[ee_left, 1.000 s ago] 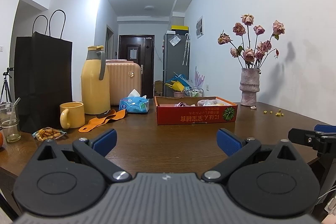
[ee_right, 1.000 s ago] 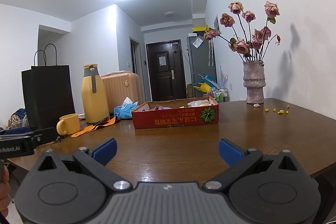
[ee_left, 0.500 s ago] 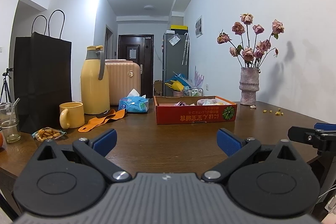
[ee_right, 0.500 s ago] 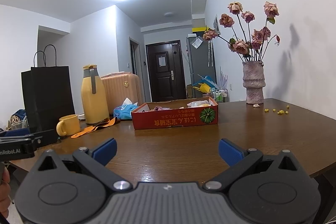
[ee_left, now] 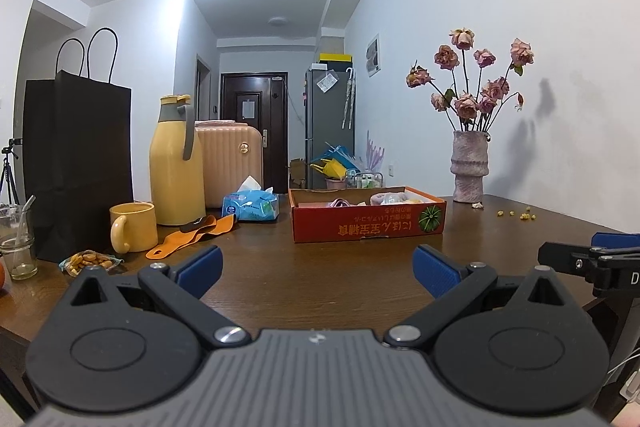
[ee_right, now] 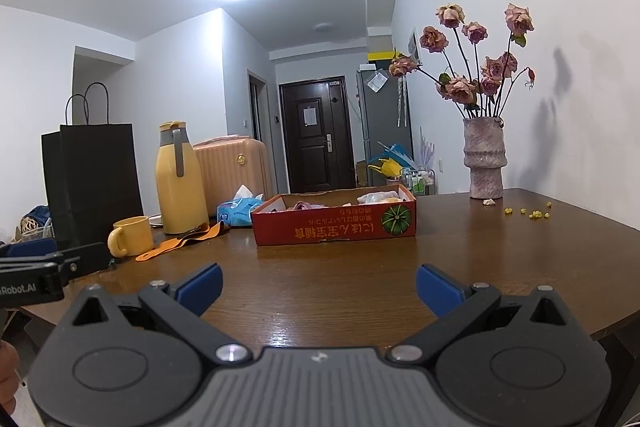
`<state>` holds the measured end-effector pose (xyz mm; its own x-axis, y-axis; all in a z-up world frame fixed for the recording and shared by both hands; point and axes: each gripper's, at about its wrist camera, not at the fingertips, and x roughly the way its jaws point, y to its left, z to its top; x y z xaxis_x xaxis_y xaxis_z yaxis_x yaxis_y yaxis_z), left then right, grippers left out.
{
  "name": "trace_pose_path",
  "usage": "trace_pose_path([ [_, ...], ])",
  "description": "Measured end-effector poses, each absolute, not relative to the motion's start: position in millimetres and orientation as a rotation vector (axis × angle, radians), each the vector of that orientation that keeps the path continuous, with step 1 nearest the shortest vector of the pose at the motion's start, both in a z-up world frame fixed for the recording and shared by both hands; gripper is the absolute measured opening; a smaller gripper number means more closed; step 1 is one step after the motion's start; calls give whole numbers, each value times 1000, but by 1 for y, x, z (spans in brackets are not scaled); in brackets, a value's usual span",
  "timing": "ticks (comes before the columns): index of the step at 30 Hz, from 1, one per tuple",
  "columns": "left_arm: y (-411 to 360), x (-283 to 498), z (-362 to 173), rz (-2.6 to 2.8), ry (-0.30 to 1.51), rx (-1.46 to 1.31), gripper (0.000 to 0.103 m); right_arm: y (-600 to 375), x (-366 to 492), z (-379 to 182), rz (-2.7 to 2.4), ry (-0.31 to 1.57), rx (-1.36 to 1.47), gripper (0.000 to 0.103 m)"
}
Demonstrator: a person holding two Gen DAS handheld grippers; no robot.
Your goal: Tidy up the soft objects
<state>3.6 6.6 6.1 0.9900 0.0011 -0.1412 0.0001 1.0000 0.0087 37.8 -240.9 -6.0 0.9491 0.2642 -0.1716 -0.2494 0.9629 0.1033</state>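
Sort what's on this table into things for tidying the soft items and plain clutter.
For the job:
red cardboard box
pink soft items in it
open left gripper
open right gripper

Clutter:
yellow thermos jug
yellow mug
black paper bag
pink ribbed vase

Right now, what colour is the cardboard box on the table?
Red box, clearest in the right wrist view.

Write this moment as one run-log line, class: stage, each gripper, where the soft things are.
stage: approach | left gripper: open, empty | right gripper: open, empty | soft things: in red box on table, untouched
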Motion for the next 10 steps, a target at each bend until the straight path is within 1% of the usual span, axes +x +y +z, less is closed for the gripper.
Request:
trace_pose_path([
  [10,6,3,7,5,140,5,103,-241,38,-7,260,181,73,103],
])
